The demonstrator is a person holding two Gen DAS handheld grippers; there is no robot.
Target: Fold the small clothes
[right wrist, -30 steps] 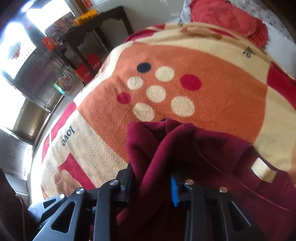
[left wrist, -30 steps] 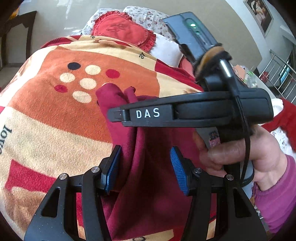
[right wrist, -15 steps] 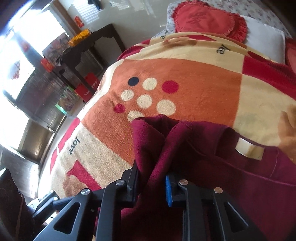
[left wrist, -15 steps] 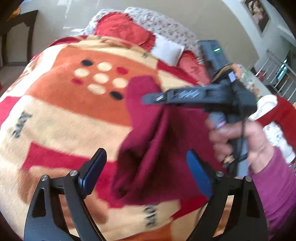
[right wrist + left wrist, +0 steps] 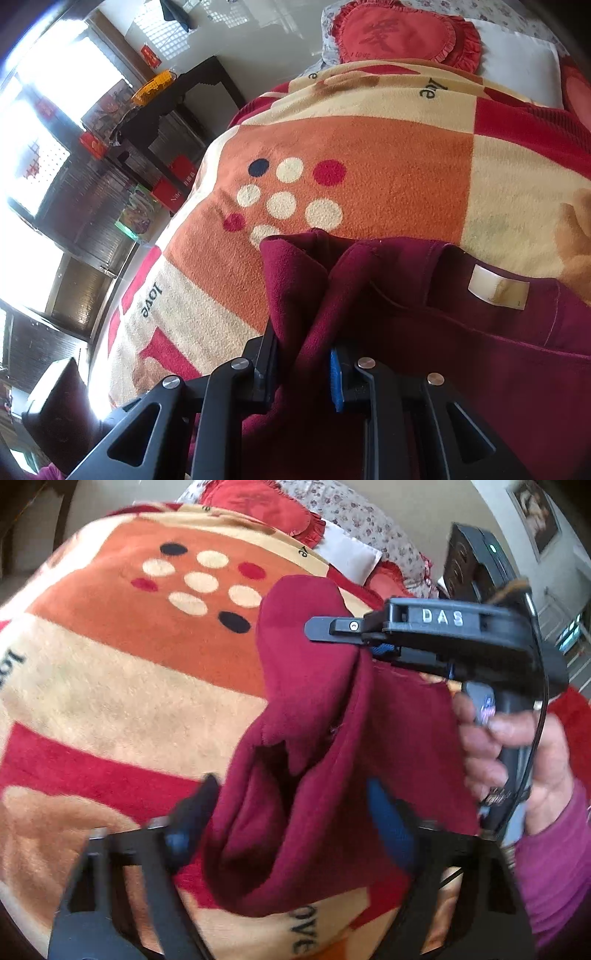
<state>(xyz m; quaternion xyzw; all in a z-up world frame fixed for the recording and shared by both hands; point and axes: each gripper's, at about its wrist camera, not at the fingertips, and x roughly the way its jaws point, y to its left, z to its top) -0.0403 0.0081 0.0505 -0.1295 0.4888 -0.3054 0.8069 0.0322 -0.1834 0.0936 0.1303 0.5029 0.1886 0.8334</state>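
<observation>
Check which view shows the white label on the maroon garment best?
Right wrist view: the white label sits unobstructed on the maroon garment, just inside its edge. Left wrist view shows the garment's bunched folds hanging from the right gripper, but no label.

Both wrist views look steeply down, close on the blanket (image 5: 122, 672).

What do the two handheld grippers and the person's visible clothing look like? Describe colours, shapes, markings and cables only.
The left gripper has black triangular cut-out fingers with blue ribbed pads. The right gripper is the same build, black with silver screw heads and blue pads; seen from the side it bears white letters "DAS", a black cable along its handle and a dark unit with a green light. The right hand wears a magenta sleeve.
</observation>
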